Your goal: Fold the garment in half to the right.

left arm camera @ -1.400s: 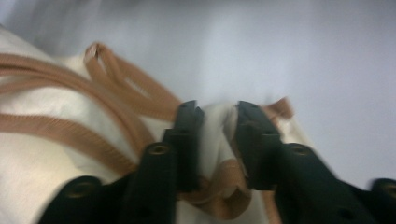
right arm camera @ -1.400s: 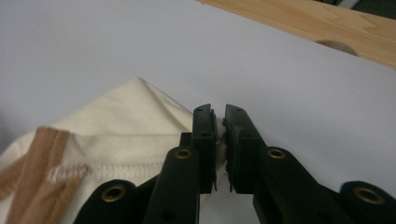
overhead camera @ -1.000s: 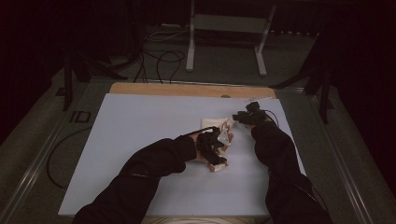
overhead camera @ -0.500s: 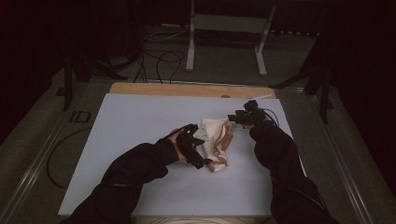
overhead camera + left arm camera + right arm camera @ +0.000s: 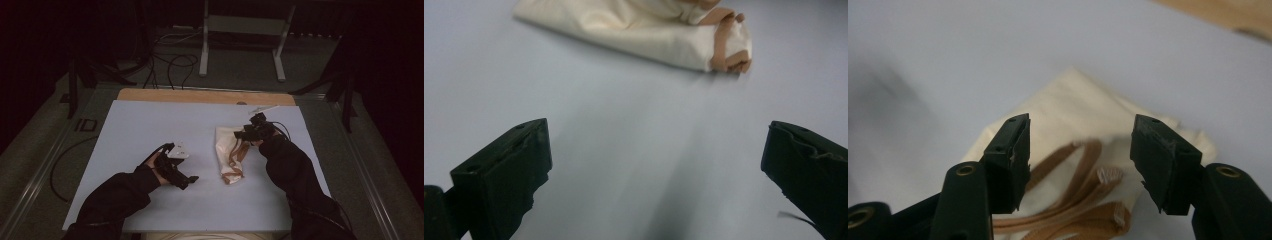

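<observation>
On the desk [image 5: 150, 125], the folded cream bag [image 5: 229, 152] is lying flat, released; the left gripper [image 5: 172, 167] is now sitting well apart, jaws spread, while the right gripper [image 5: 248, 134], jaws parted, is hovering over its brown straps [image 5: 1083, 190], suggesting the fold is nearly finished.

Bare table [image 5: 150, 125] all around the cream bag [image 5: 227, 150], with open passage between it and the left tool [image 5: 172, 167]. Right tool [image 5: 252, 131] over the bag's far end, jaws apart, brown straps [image 5: 1073, 200] below.
</observation>
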`<state>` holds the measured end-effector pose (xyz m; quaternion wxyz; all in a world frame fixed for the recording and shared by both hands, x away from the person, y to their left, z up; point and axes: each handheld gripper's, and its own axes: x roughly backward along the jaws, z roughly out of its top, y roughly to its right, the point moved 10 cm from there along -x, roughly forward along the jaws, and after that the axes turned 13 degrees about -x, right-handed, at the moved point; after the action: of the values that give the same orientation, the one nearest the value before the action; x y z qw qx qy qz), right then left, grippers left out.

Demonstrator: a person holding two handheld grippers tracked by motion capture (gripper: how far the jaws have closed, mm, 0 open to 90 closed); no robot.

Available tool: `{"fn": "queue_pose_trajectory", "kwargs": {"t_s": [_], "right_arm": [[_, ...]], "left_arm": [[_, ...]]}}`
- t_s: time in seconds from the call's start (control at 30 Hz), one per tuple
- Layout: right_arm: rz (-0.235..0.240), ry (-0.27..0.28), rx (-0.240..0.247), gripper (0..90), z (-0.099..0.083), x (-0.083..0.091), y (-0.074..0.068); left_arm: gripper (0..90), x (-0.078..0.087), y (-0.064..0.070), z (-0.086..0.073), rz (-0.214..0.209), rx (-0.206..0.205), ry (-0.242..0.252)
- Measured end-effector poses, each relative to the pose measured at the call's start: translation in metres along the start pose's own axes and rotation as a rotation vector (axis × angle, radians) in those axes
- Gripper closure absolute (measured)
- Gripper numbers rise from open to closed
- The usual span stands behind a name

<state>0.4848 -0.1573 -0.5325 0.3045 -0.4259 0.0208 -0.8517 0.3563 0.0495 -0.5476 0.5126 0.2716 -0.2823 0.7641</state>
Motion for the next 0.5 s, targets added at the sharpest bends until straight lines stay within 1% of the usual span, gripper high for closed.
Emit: {"fn": "queue_pose_trajectory", "kwargs": {"t_s": [0.1,0.13,0.17,0.23,0.3,0.37,0.43,0.5], "right_arm": [[-0.020,-0.010,-0.009,56.7,-0.006,-0.004,0.004],[-0.032,-0.011,-0.007,68.7,-0.007,-0.005,0.005],[-0.045,-0.011,0.000,75.5,-0.009,-0.005,0.007],[-0.062,-0.015,0.009,86.7,-0.010,-0.004,0.009],[-0.078,-0.007,0.025,87.5,-0.009,-0.001,0.011],[-0.079,0.011,0.027,87.7,-0.007,0.003,0.013],[-0.083,0.024,0.030,87.7,-0.006,0.009,0.014],[-0.090,0.040,0.034,87.6,-0.006,0.014,0.016]], "left_arm": [[0.5,0.002,0.005,-0.013,0.007,0.015,-0.009],[0.4,0.002,0.007,-0.016,0.010,0.017,-0.008],[0.4,0.003,0.008,-0.018,0.010,0.017,-0.011],[0.4,0.003,0.008,-0.022,0.025,0.023,-0.007],[0.4,0.004,0.009,-0.024,0.022,0.035,0.007],[0.4,0.005,0.008,-0.027,0.033,0.049,0.021],[0.5,0.007,0.007,-0.028,0.052,0.052,0.043],[0.4,0.010,0.006,-0.029,0.067,0.063,0.077]]}}
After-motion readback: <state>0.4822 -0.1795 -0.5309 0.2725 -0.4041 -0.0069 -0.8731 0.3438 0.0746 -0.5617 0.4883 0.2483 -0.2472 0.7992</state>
